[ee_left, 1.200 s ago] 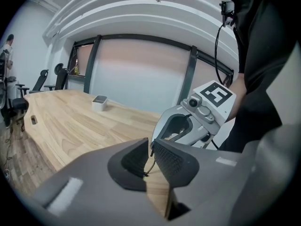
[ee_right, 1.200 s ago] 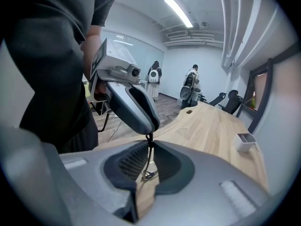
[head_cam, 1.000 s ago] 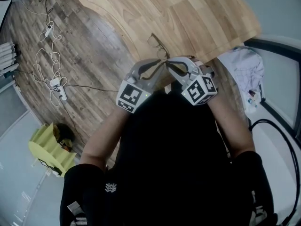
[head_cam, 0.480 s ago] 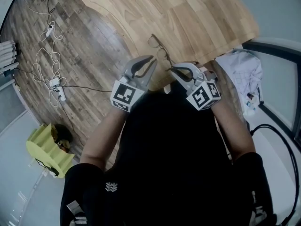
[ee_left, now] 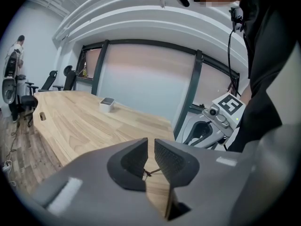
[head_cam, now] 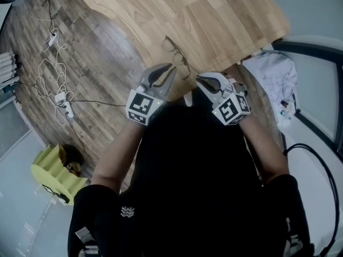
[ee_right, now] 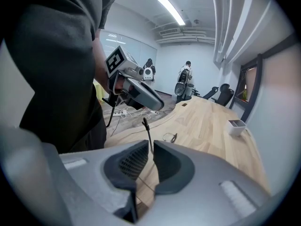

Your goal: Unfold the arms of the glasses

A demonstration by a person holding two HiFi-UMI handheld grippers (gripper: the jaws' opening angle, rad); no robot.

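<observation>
Thin dark-rimmed glasses (head_cam: 174,52) lie near the rounded front edge of the wooden table (head_cam: 214,15). My left gripper (head_cam: 170,69) sits just left of them. Its jaws are almost together, and a small dark piece of the glasses (ee_left: 149,173) is pinched low between the pads. My right gripper (head_cam: 198,79) is to the right, closed to a narrow slit on one thin arm of the glasses (ee_right: 147,133). That arm stands up between the pads, its curved tip above them. The lenses (ee_right: 170,137) show farther off on the table.
A small white box (ee_left: 107,104) stands far back on the table. White cables and a power strip (head_cam: 61,98) lie on the wooden floor at left, by a yellow-green stool (head_cam: 53,173). A white cloth (head_cam: 276,76) lies at right. A person and office chairs stand far off.
The two grippers were tip to tip at the glasses; the right one has drawn away to the right with the arm, and the left one has stayed by the frame.
</observation>
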